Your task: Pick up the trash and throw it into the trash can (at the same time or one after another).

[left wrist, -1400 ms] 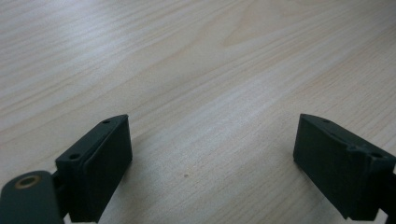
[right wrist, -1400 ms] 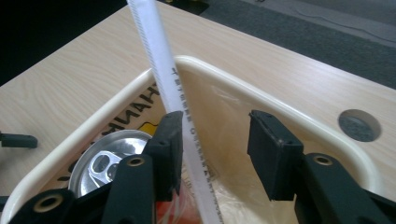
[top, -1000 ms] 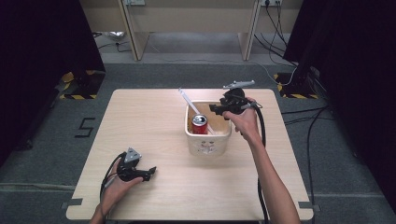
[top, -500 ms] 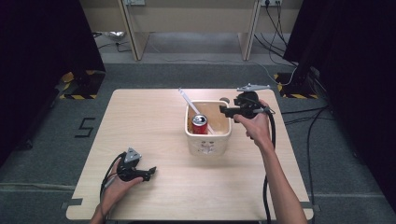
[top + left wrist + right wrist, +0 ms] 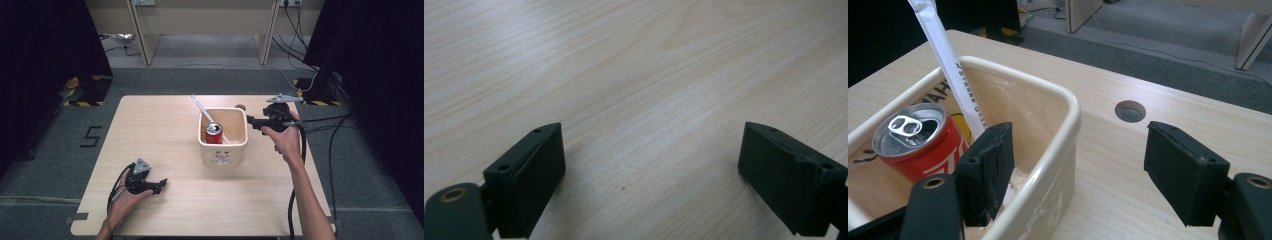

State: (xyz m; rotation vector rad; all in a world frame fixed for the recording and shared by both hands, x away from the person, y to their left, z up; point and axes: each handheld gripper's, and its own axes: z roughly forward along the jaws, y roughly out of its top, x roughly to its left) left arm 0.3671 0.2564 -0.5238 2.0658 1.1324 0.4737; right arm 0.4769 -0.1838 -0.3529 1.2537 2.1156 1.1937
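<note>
Nearest, the left tongs point(image 5: 161, 183) lay low on the desk point(image 5: 150, 130) at the person's side, jaws wide with nothing but bare wood between them, well apart from everything else. Farther on, the cream tub point(image 5: 223, 150) stood near the middle of the desk, holding a red soda can point(image 5: 213, 133) upright and a paper-wrapped straw point(image 5: 202, 110) that leaned out over the far rim. Just beside the tub's right wall hovered the right tongs point(image 5: 251, 121), pointing toward it; their jaws had just been opening and stood wide, with nothing pressed between the pads. In the right gripper view 1 jaw hung over the tub's inside near the can point(image 5: 918, 140) and the straw point(image 5: 955, 70), the other outside above the desk, so the rim point(image 5: 1068, 120) sat between them. From here the likeliest trouble, as I judge it, was that jaw catching the rim or the straw as the hand drew off, which could drag or tip the light tub, knock the can over, or flick the straw out. The rim was the main thing in the way; the round cable hole point(image 5: 1130, 110) lay beyond the tub, out of the path. Past the desk stood pale furniture legs point(image 5: 142, 30), loose cables on grey carpet, and dark curtains at both sides.
</note>
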